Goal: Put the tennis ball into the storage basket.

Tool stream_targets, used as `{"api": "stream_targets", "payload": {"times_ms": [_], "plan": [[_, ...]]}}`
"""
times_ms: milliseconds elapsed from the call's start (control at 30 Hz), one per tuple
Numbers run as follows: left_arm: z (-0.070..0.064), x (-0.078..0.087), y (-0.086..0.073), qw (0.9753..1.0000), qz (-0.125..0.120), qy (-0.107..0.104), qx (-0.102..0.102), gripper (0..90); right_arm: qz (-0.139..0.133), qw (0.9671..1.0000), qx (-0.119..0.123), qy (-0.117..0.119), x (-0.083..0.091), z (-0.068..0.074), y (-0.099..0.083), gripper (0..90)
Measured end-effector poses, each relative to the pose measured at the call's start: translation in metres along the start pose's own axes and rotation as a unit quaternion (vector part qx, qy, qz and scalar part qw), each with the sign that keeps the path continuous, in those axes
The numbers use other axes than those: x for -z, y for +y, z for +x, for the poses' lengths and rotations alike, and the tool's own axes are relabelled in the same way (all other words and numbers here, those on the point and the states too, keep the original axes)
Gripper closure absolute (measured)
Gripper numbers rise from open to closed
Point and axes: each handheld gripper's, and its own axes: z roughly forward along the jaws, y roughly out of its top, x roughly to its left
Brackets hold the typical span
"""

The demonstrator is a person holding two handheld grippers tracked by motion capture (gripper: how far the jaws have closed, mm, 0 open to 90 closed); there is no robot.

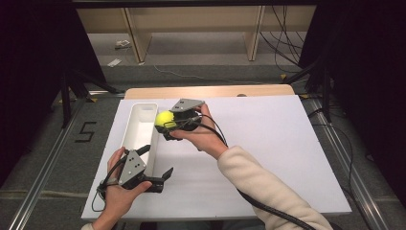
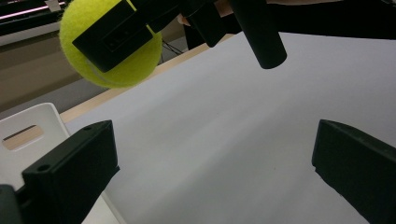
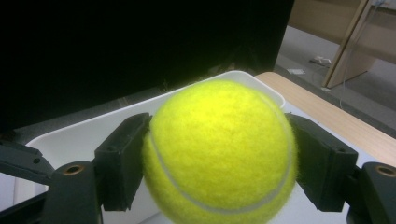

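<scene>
Fuzzy yellow-green tennis ball (image 1: 163, 118) clamped between both jaws of the right claw (image 1: 165, 122), squeezed at its widest girth (likely so it cannot roll out). Carried clear of the white bench (image 1: 268, 143), just beside the right rim of the long white plastic bin (image 1: 138, 125) near the far-left corner, apparently lined up for a drop inside. Left claw (image 1: 159, 178) released, jaws spread wide and gripping nothing, parked low by the bin's near end toward the bench's near edge, probably keeping out of the way while ready to steady the bin.
</scene>
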Motion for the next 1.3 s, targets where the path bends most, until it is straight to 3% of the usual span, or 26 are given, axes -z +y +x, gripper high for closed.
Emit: {"api": "stream_targets", "payload": {"times_ms": [1300], "plan": [[-0.001, 0.002, 0.001, 1.0000, -0.002, 0.001, -0.005, 0.0, 0.002, 0.9999, 0.003, 0.013, -0.016, 0.008, 0.012, 26.8]]}}
